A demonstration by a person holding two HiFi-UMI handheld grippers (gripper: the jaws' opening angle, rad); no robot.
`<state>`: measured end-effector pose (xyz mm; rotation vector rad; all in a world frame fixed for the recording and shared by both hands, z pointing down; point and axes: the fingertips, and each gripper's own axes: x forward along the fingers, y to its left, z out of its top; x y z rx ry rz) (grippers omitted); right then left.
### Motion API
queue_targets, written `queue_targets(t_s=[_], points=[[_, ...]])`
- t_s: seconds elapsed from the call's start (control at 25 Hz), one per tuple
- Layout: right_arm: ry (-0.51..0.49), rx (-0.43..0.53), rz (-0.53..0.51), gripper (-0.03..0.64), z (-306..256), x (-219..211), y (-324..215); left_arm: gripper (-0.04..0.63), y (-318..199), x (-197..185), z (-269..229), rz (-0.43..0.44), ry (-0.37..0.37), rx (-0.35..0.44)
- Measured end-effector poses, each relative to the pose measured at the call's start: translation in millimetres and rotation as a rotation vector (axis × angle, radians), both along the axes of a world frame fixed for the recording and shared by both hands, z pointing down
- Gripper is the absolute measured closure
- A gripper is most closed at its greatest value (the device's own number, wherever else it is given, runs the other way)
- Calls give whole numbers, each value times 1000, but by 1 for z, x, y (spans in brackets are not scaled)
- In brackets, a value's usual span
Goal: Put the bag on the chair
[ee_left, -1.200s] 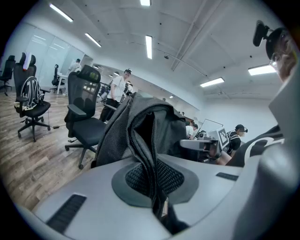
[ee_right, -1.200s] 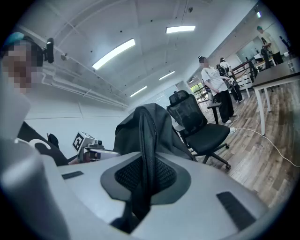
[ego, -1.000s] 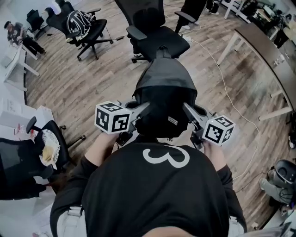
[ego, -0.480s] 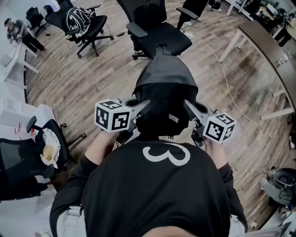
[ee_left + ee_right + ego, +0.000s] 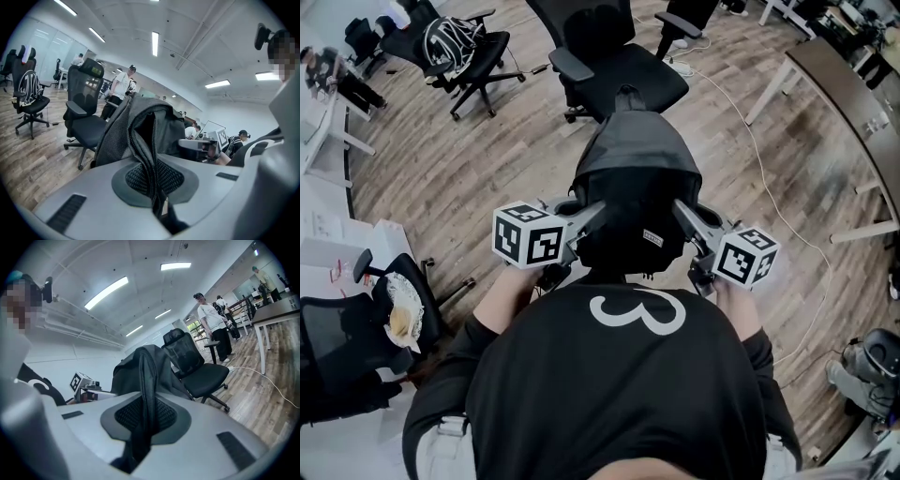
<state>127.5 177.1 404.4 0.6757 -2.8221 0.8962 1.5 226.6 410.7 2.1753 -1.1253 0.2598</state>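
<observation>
I carry a dark grey backpack [image 5: 636, 192] between both grippers, in front of my chest. My left gripper [image 5: 586, 216] is shut on the bag's left edge, and its strap [image 5: 146, 154] runs pinched between the jaws. On the other side my right gripper [image 5: 682, 214] is shut on the bag's right strap [image 5: 145, 404]. A black office chair [image 5: 614, 66] stands just beyond the bag; its seat [image 5: 89, 125] [image 5: 210, 373] is bare and faces me.
A second black chair [image 5: 459, 49] with a striped bag on it stands at the far left. A table [image 5: 848, 103] runs along the right, with a white cable [image 5: 769, 202] on the wooden floor. People stand in the background [image 5: 121, 89] [image 5: 213, 326]. A chair holding food sits at the near left [image 5: 398, 309].
The bag and both grippers have come closer to the black chair ahead; the floor and the chairs slide toward me in the head view. Both grips are unchanged.
</observation>
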Motion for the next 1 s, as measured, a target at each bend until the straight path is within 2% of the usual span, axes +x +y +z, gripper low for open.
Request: queue_targets(t_s=[0.68, 1.0], points=[[0, -73, 49, 565, 13, -59, -160, 574, -163, -60, 11, 34, -2, -61], [35, -95, 89, 565, 22, -88, -227, 574, -236, -91, 19, 72, 14, -65]])
